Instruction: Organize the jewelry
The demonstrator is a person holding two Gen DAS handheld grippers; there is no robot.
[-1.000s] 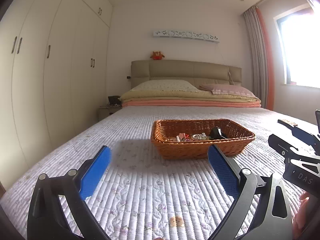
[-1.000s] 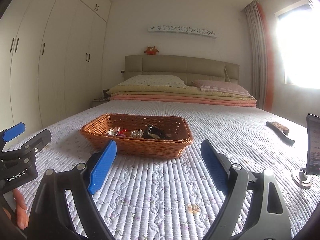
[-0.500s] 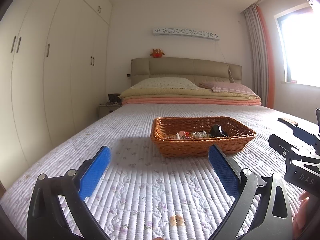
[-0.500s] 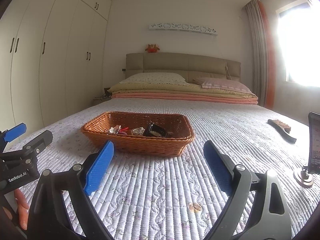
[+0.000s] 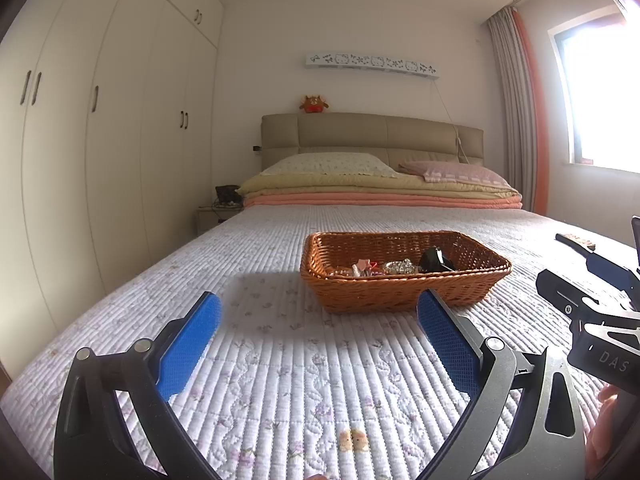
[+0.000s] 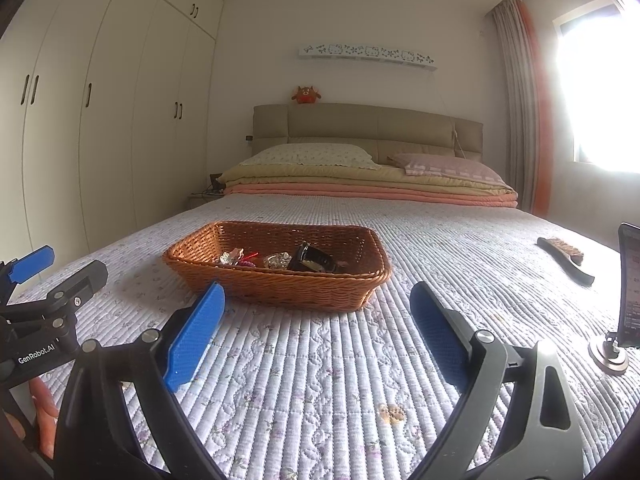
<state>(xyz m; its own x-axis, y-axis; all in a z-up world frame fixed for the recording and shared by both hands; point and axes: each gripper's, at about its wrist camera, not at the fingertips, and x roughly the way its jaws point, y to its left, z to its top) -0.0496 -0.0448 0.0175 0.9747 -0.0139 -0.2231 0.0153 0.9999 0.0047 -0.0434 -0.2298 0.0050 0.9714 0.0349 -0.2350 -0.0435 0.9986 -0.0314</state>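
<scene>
We are holding both grippers low over the near end of the quilted bedspread (image 5: 280,360), and neither one is carrying anything. The left gripper (image 5: 318,320) is standing spread wide with only bedspread showing between its blue pads (image 5: 188,340). The right gripper (image 6: 316,312) is widening its jaws at this moment, and nothing is lying between them either.

The wicker basket (image 5: 400,294) is sitting on the bedspread just beyond the fingertips, slightly right of centre in the left view and slightly left of centre in the right view. The jewelry (image 6: 256,258) is lying in a small heap on the basket floor: some shiny silver pieces, something pink and red, and a dark glossy item (image 6: 314,262) on the right of the heap. We cannot tell the individual pieces apart.

We are judging the task as barely under way or nearly closed: everything we are seeing of the jewelry is in the basket, nothing is lying loose on the bedspread, and no other box or tray is showing. A brush (image 6: 564,258) and a phone on a stand (image 6: 628,288) are sitting far off to the right, apart from the basket.

Compared with the earlier frames, the right gripper's pads are standing a little farther apart. The basket, its contents and the left gripper are looking unchanged.
</scene>
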